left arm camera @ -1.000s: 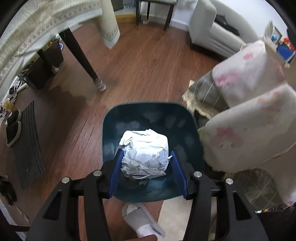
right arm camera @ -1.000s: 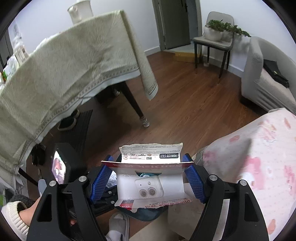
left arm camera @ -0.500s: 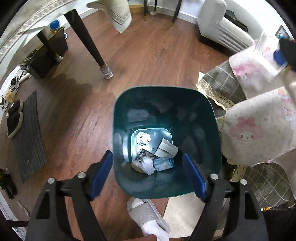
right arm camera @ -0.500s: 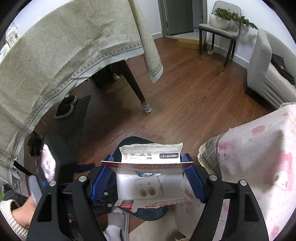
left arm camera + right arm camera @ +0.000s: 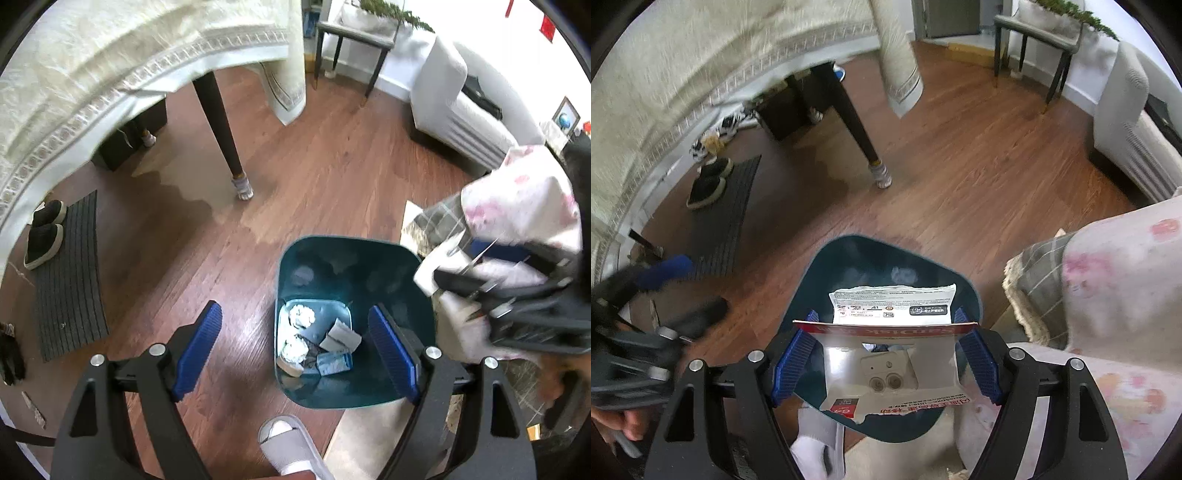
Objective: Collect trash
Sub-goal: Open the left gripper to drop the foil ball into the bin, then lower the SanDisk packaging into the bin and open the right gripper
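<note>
A teal trash bin stands on the wood floor, with crumpled paper and other scraps at its bottom. My left gripper hangs above the bin's left edge. Its jaws are opening and hold nothing. My right gripper is shut on a torn red-and-white card package directly over the bin. In the left wrist view the right gripper shows blurred at the bin's right rim. In the right wrist view, the blurred left gripper sits at the left.
A table with a cream cloth and dark leg stands behind the bin. A grey mat with black shoes lies left. A pink-patterned cloth is right of the bin. A person's slippered foot is below it.
The left gripper let go of the crumpled paper ball, which fell into the bin, and then spread wide and drifted left. The right gripper came down over the bin with the package.
</note>
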A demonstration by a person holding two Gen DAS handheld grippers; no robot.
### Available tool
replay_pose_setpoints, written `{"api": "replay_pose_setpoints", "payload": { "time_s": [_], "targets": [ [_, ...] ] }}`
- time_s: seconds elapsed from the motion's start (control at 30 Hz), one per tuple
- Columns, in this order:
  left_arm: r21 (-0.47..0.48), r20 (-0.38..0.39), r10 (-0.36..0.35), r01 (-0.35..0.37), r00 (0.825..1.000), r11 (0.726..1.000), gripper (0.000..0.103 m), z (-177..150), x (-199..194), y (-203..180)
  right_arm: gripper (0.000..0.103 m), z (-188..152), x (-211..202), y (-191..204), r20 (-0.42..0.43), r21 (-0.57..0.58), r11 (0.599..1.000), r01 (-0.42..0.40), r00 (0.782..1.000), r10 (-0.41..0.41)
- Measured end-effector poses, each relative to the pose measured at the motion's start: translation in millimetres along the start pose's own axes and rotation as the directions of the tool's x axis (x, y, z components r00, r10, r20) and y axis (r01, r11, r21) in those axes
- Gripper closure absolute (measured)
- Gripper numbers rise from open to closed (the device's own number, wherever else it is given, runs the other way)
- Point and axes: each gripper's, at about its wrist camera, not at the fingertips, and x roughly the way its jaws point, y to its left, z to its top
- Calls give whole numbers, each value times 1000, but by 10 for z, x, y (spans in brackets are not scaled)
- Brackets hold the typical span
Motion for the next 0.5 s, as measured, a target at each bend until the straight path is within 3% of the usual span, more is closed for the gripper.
{"api": "replay_pose_setpoints", "payload": {
  "time_s": [0.13,0.37,0.5],
  "targets": [
    [-9,44,-14,14,999,1000,20,62,-171,52,26,-38,179,66,-33,-11,1000,4,999,-5],
    [21,131,-44,42,990,999,35,171,-505,18,26,-138,455,133,-95,-41,999,13,995,-17],
    [23,168,-73,70,983,997,36,245,-651,-36,26,-204,548,123,-117,-52,998,17,993,-23]
  ]
}}
